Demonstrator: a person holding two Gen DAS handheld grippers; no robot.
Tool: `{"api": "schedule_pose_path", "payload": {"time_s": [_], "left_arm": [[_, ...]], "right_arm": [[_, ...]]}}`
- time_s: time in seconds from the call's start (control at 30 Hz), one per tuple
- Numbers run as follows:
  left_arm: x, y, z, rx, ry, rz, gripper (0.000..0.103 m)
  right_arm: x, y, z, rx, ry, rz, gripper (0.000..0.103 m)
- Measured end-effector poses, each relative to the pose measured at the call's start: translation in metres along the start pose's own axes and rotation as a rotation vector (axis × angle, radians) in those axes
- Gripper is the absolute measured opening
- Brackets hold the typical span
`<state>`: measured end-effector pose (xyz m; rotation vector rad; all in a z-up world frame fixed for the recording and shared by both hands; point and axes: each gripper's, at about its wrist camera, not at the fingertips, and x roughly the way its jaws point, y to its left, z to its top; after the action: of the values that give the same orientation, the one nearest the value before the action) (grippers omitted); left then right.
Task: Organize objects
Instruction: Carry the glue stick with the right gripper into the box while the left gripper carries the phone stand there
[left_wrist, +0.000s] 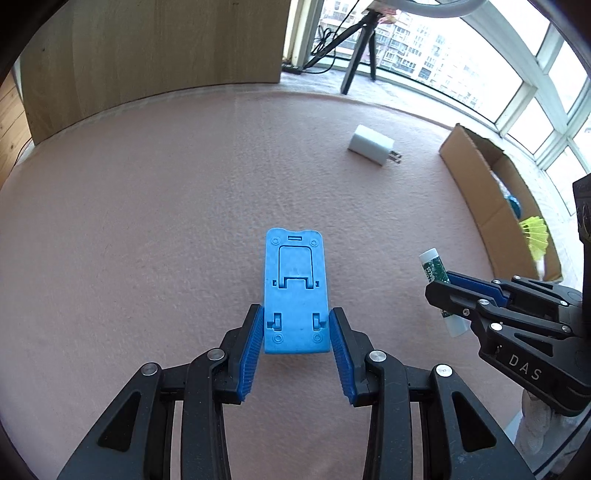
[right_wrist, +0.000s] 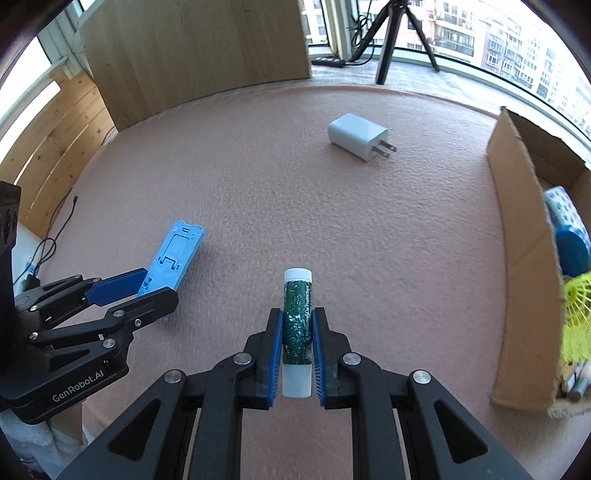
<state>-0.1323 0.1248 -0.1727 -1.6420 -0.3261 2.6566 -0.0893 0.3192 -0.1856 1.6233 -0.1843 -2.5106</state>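
A blue plastic phone stand (left_wrist: 295, 291) sits between the pads of my left gripper (left_wrist: 297, 317), which is shut on its near end; it also shows in the right wrist view (right_wrist: 176, 258), tilted with its far end on the pink mat. My right gripper (right_wrist: 297, 321) is shut on a green-and-white lip balm tube (right_wrist: 297, 325), also seen in the left wrist view (left_wrist: 437, 275). A white charger plug (left_wrist: 373, 145) (right_wrist: 360, 136) lies loose on the mat farther back.
An open cardboard box (right_wrist: 517, 236) (left_wrist: 480, 173) stands at the right, holding a yellow shuttlecock (right_wrist: 578, 317), a blue round object (right_wrist: 572, 251) and other items. A wooden panel (right_wrist: 192, 48) and a tripod (right_wrist: 391, 33) stand beyond the mat.
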Motion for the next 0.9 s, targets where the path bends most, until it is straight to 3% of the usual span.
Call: {"api": "schedule_pose_path", "payload": {"time_s": [0.53, 0.9], "left_arm": [[-0.053, -0.089, 0.024, 0.130, -0.115, -0.094, 0.039], [-0.049, -0.160, 0.037, 0.230, -0.122, -0.166, 0.039]], "right_arm": [[-0.080, -0.044, -0.014, 0.071, -0.132, -0.010, 0.014], [-0.124, -0.105, -0.030, 0.170, -0.204, -0.090, 0.014]]}}
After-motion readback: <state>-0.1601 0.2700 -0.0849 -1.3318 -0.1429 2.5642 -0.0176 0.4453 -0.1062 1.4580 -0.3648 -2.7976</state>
